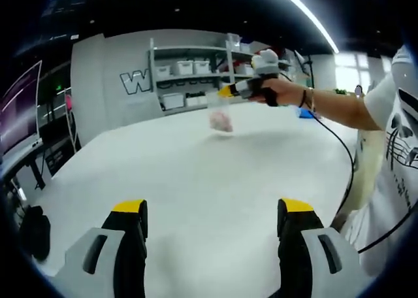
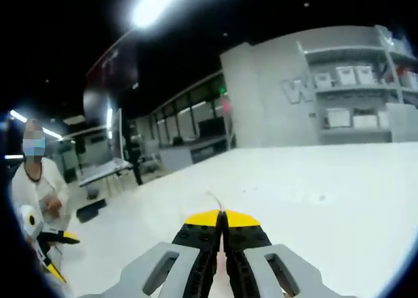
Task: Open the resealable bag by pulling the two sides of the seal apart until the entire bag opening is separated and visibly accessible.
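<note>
A small clear resealable bag (image 1: 221, 119) with pinkish contents hangs in the air above the white table (image 1: 196, 174), far across it. My right gripper (image 1: 226, 91), held by a hand, is shut on the bag's top edge. In the right gripper view its yellow-tipped jaws (image 2: 223, 219) are pressed together, and a thin sliver of the bag (image 2: 215, 200) sticks out past them. My left gripper (image 1: 213, 210) stands open low over the near part of the table, nothing between its fingers, well short of the bag.
A shelf unit (image 1: 189, 76) with white bins stands against the back wall. Desks and dark gear (image 1: 29, 167) sit off the table's left edge. A black cable (image 1: 346, 161) trails from the right gripper. Another person (image 2: 36, 193) stands at the far side.
</note>
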Tool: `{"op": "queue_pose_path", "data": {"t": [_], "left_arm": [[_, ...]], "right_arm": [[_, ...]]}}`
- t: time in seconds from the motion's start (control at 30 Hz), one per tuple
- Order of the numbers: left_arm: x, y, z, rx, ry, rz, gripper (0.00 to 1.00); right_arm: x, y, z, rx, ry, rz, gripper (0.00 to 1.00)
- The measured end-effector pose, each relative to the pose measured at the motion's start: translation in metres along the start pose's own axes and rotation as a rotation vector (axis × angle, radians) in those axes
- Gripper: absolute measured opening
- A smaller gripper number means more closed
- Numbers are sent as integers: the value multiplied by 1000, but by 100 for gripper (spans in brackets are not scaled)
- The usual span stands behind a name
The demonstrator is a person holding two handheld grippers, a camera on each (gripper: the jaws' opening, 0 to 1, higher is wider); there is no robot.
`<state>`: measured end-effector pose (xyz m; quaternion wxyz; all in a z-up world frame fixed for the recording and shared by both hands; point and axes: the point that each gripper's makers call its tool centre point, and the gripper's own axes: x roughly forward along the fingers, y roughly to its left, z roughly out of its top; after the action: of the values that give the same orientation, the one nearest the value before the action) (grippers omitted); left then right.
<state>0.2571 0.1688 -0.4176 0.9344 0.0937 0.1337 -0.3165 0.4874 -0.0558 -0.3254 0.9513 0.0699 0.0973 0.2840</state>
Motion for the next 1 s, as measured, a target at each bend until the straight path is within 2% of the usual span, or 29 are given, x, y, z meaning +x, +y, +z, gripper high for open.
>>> {"op": "queue_pose_path", "data": {"t": [1.0], "left_arm": [[-3,11,-3,-17,-7,23,81]], "right_arm": [[45,-36,8,-25,30,-85,0]]}}
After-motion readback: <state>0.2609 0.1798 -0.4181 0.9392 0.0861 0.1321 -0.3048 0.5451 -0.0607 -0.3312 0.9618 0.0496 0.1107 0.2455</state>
